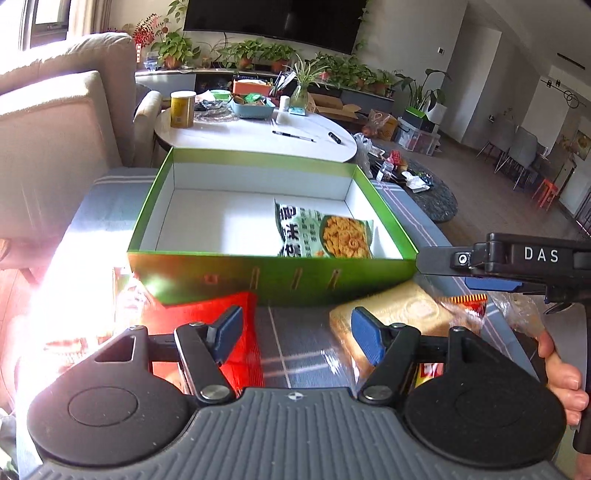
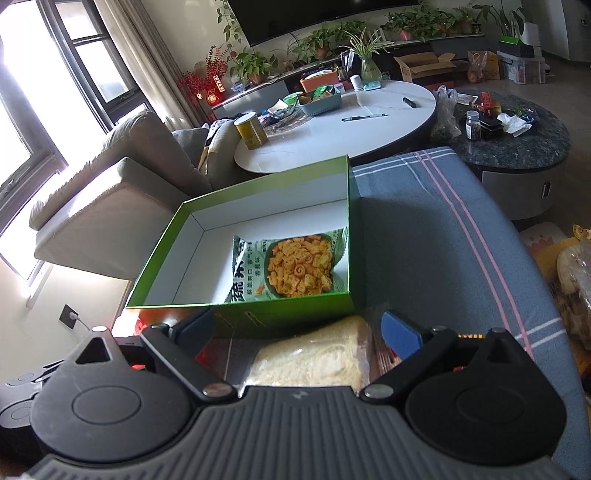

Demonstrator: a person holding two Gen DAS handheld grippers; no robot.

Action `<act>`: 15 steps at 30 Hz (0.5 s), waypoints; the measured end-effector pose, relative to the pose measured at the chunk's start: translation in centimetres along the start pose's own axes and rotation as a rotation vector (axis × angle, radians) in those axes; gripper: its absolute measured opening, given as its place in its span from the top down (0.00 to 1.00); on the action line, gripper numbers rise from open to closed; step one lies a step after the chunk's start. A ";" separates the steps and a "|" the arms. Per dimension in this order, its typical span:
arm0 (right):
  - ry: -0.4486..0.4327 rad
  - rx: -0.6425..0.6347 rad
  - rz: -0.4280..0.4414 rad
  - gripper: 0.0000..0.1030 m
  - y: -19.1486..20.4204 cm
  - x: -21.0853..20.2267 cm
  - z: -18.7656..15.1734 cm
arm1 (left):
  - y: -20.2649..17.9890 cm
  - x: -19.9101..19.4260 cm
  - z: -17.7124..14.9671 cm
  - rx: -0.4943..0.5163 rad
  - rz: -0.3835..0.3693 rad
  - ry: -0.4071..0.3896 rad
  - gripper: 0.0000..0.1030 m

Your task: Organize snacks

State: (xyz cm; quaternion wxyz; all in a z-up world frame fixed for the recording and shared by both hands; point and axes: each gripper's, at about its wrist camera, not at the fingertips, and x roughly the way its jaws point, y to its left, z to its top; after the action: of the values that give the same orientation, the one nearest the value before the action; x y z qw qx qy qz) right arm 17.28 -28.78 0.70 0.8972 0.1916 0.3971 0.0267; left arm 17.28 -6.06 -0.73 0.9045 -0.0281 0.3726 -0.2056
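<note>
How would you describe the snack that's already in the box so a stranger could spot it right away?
Find the open green box on the blue striped cloth. Inside, in its near right corner, lies one flat green-and-white snack bag picturing orange crisps. It is the only snack in the box; the wrapped bread lies outside, in front.

A home living room: sofa (image 2: 110,192), wall television (image 1: 273,18), potted plants (image 1: 255,53), coffee table (image 2: 332,129).

Box (image 1: 273,284): on the cloth-covered surface (image 2: 424,229), open side up. In it, at its right end: one snack bag (image 2: 295,269), lying flat. Before the box, on the cloth: foil packet (image 1: 240,350) at left, wrapped bread (image 2: 314,358) at right. Behind the box: oval table (image 2: 351,136).
</note>
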 end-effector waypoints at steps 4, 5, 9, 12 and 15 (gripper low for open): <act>0.012 -0.036 -0.031 0.20 -0.8 -0.4 -1.1 | -0.7 -0.4 -1.1 0.003 -0.024 0.014 0.40; 0.015 -0.036 -0.043 0.20 -1.1 -0.4 -1.3 | -0.9 -0.4 -1.3 0.006 -0.030 0.017 0.40; 0.040 0.027 -0.083 0.20 -3.0 0.0 -2.3 | -1.9 -0.5 -2.1 0.025 -0.048 0.032 0.40; 0.058 0.041 -0.095 0.20 -3.7 0.2 -3.5 | -2.2 -0.4 -2.5 0.031 -0.051 0.046 0.40; 0.085 0.046 -0.090 0.20 -3.9 0.6 -4.5 | -1.9 -0.4 -2.9 0.012 -0.035 0.054 0.40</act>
State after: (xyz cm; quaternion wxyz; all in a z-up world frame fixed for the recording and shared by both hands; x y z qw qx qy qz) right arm 14.03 -30.82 -3.86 0.8751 0.1930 0.4436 -0.0148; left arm 14.35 -7.37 -2.10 0.8905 -0.0236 0.3951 -0.2246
